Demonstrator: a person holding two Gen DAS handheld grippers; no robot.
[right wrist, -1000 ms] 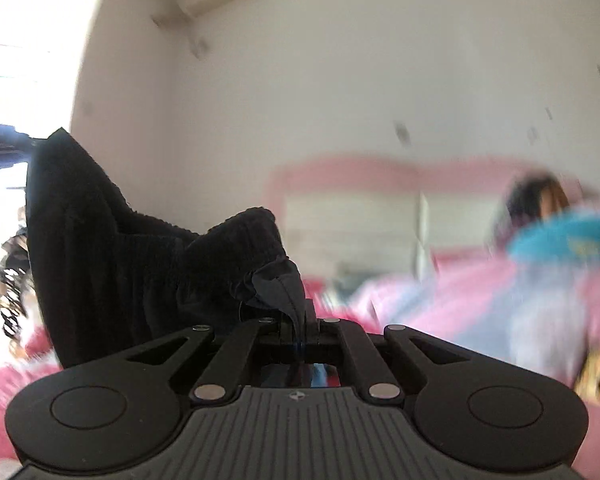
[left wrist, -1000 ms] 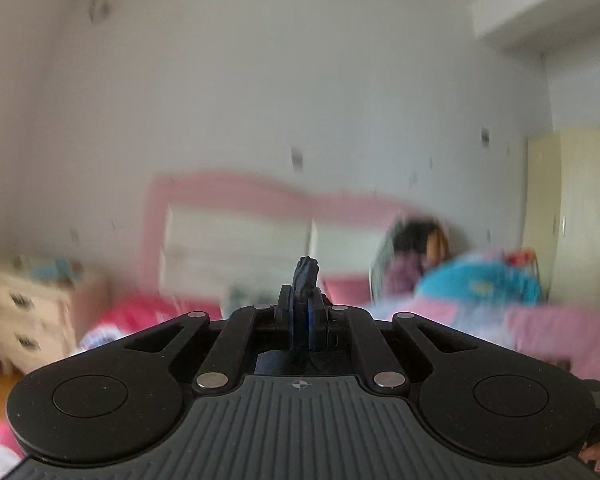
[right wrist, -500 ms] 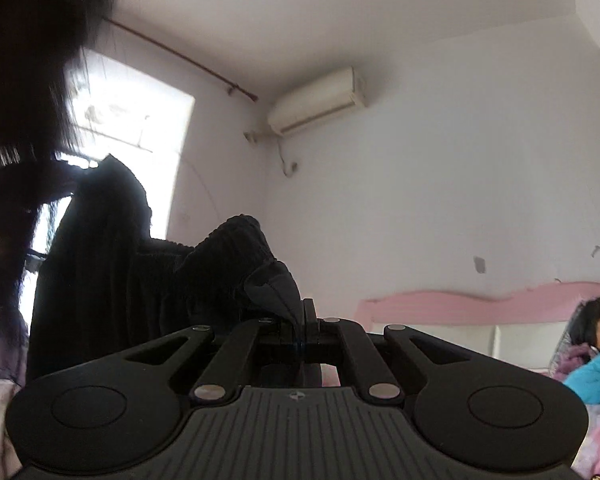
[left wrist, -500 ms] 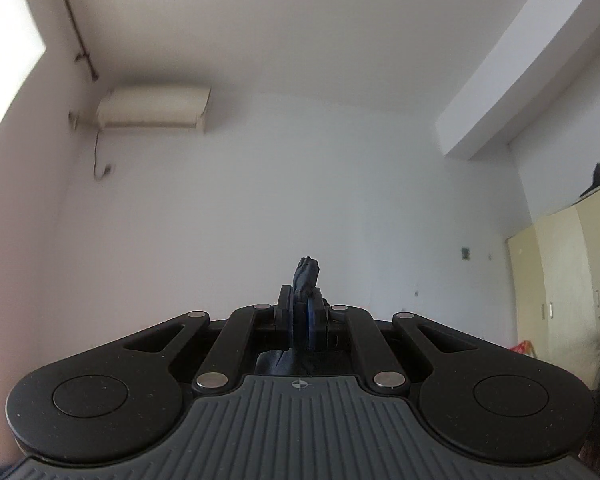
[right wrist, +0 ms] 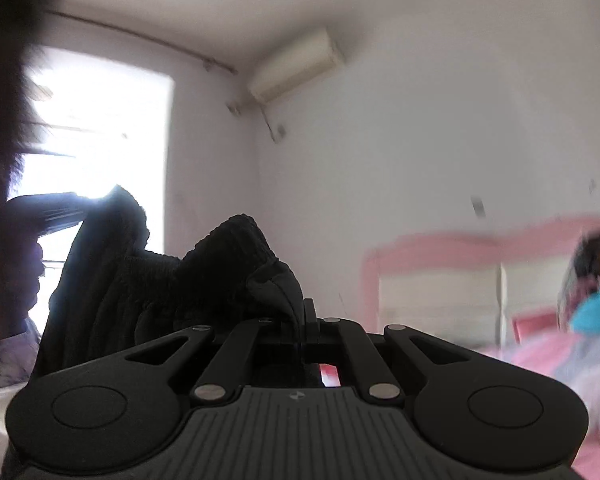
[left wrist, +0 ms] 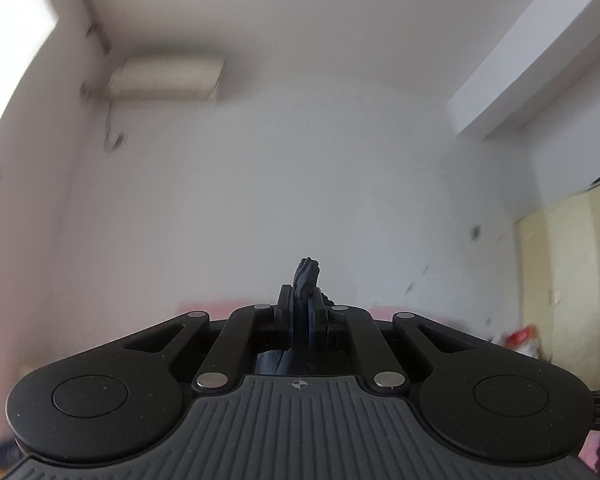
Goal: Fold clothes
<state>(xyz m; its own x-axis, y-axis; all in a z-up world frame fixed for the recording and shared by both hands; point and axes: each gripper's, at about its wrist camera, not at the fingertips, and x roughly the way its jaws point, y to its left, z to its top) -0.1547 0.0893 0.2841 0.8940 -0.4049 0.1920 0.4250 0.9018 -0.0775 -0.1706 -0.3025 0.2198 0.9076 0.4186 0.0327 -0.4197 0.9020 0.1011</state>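
My left gripper [left wrist: 303, 305] is shut on a pinch of dark fabric [left wrist: 307, 274] that sticks up between its fingers; it points up at the white wall. My right gripper [right wrist: 302, 312] is shut on a black ribbed garment [right wrist: 148, 280], which bunches up and hangs away to the left of its fingers, lifted in the air. The rest of the garment below both grippers is hidden.
A pink headboard [right wrist: 440, 248] and pink bedding [right wrist: 548, 360] lie at the right, with a person [right wrist: 596, 264] sitting there. An air conditioner [left wrist: 168, 79] hangs high on the wall. A cream wardrobe [left wrist: 572, 272] stands at the right. A bright window [right wrist: 100, 140] is at the left.
Both grippers swung upward from the bed toward the ceiling, then tipped slightly back down. Both stayed shut on the dark garment.
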